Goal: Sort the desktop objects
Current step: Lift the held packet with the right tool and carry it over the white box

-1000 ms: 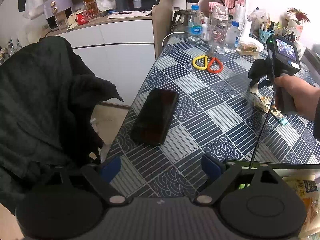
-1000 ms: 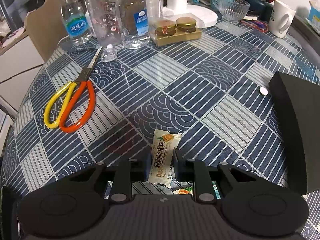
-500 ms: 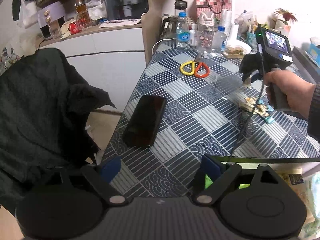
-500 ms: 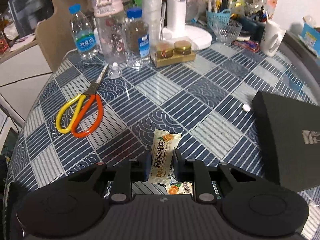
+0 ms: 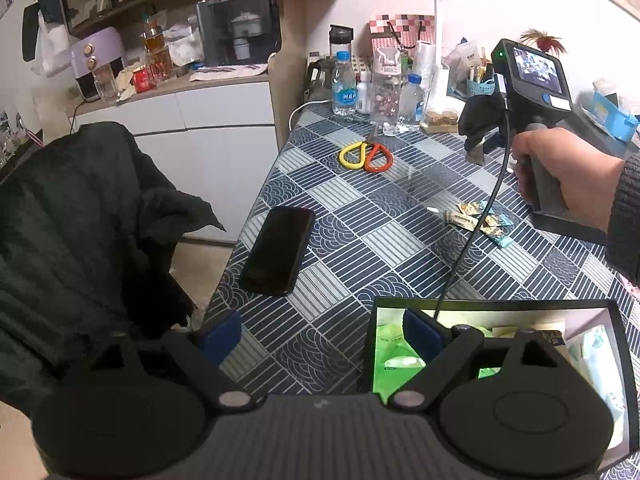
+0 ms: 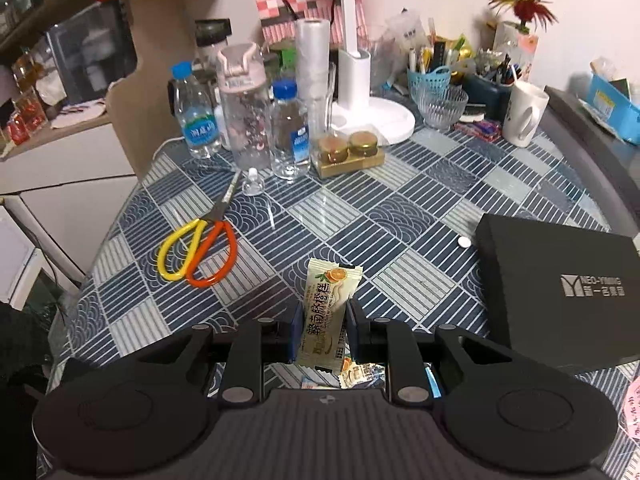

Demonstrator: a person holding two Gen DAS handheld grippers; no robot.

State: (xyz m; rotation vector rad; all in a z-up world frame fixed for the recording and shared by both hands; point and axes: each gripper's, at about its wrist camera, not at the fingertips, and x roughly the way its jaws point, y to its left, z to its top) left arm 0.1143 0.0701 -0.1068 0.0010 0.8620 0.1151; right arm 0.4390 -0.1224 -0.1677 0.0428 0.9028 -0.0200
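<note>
Slippage worries us: our right gripper [image 6: 322,322] pinches a thin snack packet [image 6: 329,312] by its edges between nearly shut jaws; our left gripper [image 5: 320,336] gapes empty above the box [image 5: 592,308].

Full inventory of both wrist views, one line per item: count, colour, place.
snack packet: 1, cream with orange print, clamped in right gripper
loose packets: a few, cream and teal, on table below right gripper
scissors: 1, yellow and orange handles, table left
phone: 1, black, left table edge
black box: 1, closed, table right
open box: 1, black rim, near edge, holds packets
water bottles: 3, clear, table back
mug: 1, white, back right
glass bowl: 1, clear, back
table: 1, blue patterned cover
left gripper: open, empty
right gripper: shut on packet
hand: 1, holds right gripper
</note>
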